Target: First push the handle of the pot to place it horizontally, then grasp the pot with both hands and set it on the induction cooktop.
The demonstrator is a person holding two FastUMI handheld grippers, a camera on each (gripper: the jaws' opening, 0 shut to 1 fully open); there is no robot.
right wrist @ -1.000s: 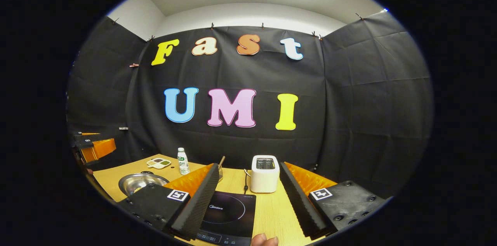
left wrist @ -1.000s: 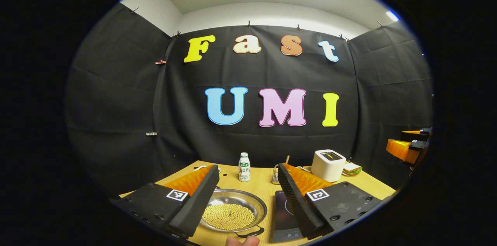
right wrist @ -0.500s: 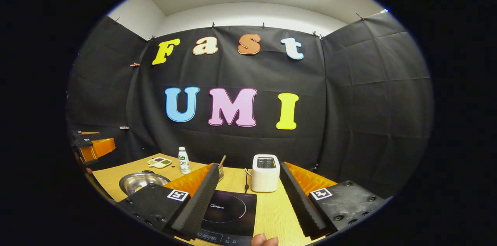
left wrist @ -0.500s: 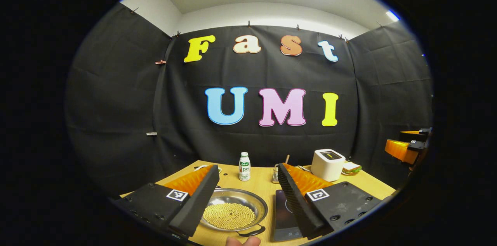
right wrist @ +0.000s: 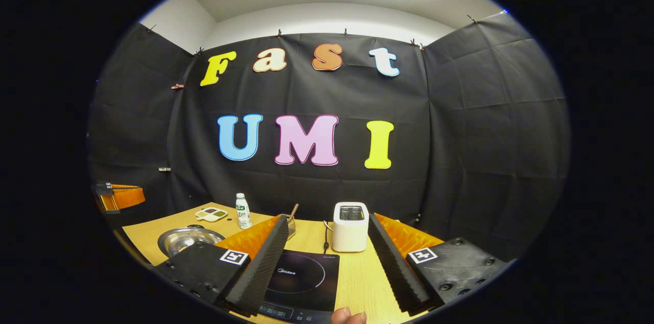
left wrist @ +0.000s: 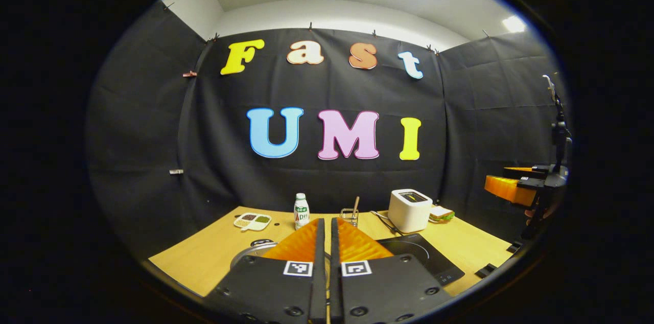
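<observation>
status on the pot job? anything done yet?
Nothing done: the pot sits on the table, off the induction cooktop. In hand: left gripper has its fingers together above the pot, nothing between them; right gripper is open over the cooktop. Left: handle push, two-handed grasp, placement.

Both cameras sit low at the table's (left wrist: 214,252) near edge, facing the cloth back wall. The left gripper view looks from the left, the induction cooktop (left wrist: 426,258) at four o'clock; the right gripper view holds it (right wrist: 301,280) close at six. Both share the white toaster (left wrist: 410,210) (right wrist: 350,227).
</observation>
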